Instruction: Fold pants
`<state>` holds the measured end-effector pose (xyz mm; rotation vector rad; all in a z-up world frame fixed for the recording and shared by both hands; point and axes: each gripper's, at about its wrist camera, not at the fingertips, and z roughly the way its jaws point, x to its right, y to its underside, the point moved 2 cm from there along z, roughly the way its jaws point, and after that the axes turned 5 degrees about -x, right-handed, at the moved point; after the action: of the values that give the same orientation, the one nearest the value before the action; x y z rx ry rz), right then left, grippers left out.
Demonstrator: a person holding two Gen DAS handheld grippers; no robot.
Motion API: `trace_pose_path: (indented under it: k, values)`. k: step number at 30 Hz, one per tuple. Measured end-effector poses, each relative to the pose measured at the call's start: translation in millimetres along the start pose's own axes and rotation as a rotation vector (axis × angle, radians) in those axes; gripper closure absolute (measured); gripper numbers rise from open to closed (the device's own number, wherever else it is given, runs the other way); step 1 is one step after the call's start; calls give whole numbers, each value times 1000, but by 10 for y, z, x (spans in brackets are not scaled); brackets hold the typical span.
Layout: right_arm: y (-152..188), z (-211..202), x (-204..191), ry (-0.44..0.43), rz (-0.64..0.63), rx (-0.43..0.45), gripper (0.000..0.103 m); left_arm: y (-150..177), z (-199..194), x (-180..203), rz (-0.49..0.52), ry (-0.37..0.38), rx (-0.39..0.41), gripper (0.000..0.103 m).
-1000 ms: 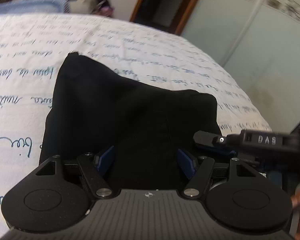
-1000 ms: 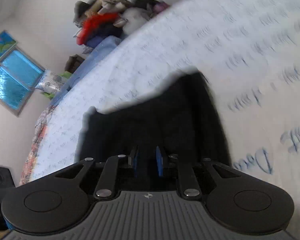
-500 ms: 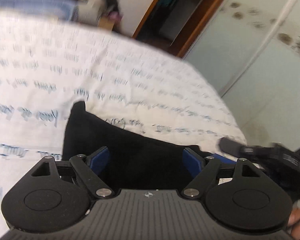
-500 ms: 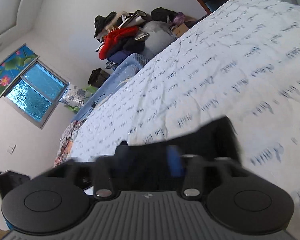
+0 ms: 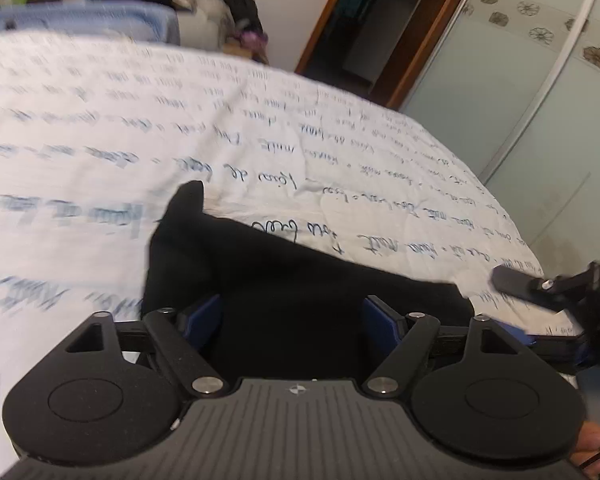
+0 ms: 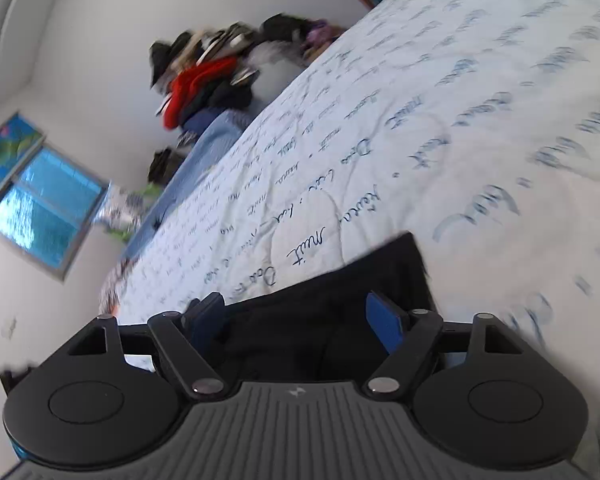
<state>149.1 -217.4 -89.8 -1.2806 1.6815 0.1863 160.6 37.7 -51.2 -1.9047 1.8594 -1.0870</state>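
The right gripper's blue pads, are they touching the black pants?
Apart. In the right wrist view the right gripper has just opened; its blue pads stand wide, with the black pants lying flat on the bedspread.

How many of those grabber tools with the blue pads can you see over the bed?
2. The left gripper fills the near foreground over the folded black pants; the right gripper pokes in at the right edge. Both are open, empty.

A home bedroom: a bed [image 5: 260,128] under a white script-printed bedspread, a heap of clothes [image 6: 208,76] against the wall, a window [image 6: 40,208], and frosted wardrobe doors [image 5: 540,120].
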Motion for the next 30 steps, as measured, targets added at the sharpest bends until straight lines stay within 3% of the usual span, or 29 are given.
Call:
trace_pose_path:
  k: [3,5,9,12,14,17,21,25,27,30]
  values:
    - [294,-408,-127,-105,-53,26,23,301,-447,115,53,-13,99,14]
    - [521,-541,-182,-140,-95,-6,23,503,-600,169,67,-10,113,12]
    - [835,-451,-138,-8,-202,-58,23,744,-489,161,44,-5,42,12]
    - [876,-412,14,-56,-171,-18,23,828,-395,230,143,-53,45,12]
    - [831,-460,-10,-48,-133,-31,23,808,-453,298,153,-76,34,12]
    - [833,-682,-152,49,-150,-5,22,793,-665,309,76,-86,44,12]
    - [1048,-1010,-437,258,-328,109,22,934,-1005,323,-35,-191,48,12]
    - [1428,-1088,-578,460,-482,161,18,1144,-1255,325,-88,-198,36,11]
    - [1583,-1015,-569,535,-517,138,18,1191,-1275,365,-59,-208,19,10]
    - [1668,-889,-490,567,-471,36,18,1237,-1297,411,-37,-239,-1,10]
